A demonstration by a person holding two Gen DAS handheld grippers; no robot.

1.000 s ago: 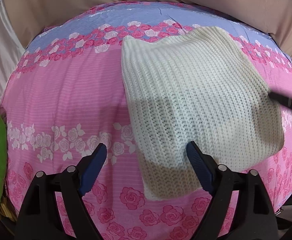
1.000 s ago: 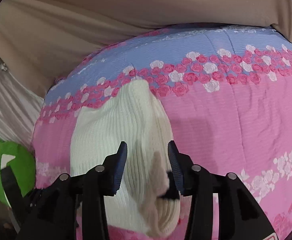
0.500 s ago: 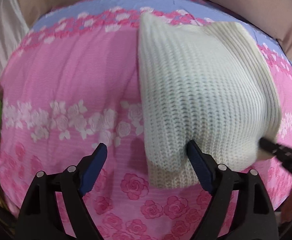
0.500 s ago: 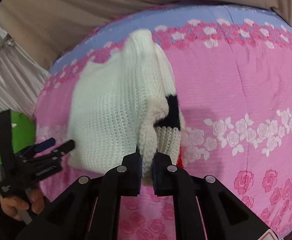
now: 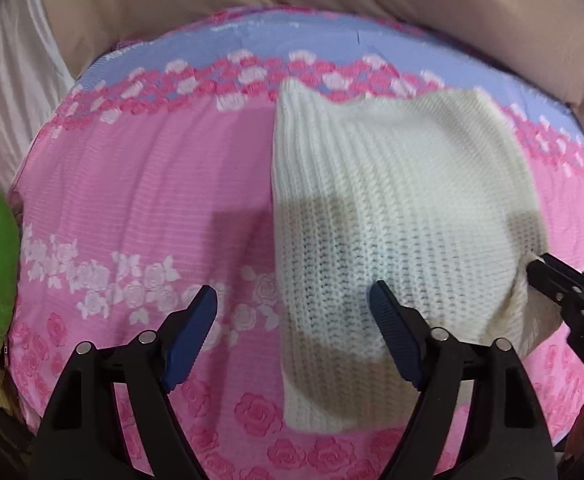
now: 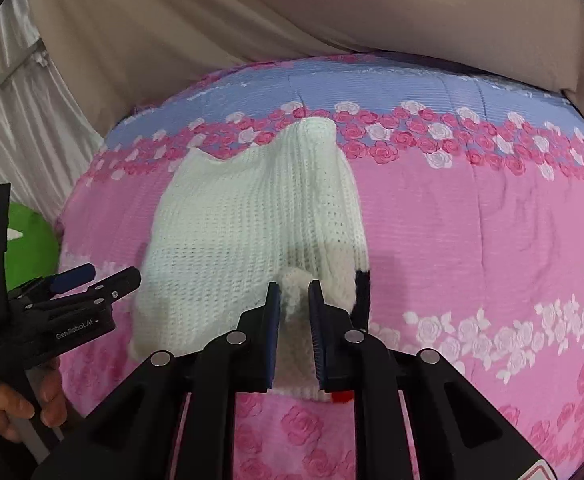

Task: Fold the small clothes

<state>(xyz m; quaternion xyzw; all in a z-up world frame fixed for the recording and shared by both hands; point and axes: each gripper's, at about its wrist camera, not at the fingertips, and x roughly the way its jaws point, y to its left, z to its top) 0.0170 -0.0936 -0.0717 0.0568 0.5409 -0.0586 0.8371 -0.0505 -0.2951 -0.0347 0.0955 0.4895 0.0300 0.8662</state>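
My right gripper (image 6: 294,292) pinches the cream knit sweater's (image 5: 392,208) edge, jaws just loosened slightly; my left gripper (image 5: 292,308) hangs wide over the floral bedspread (image 5: 132,200).

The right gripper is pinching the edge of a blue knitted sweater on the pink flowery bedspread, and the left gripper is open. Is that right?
Almost. The sweater is white, not blue; the right wrist view shows it clearly. The rest holds: the right gripper pinches its edge on the pink flowery bedspread, and the left gripper is open.
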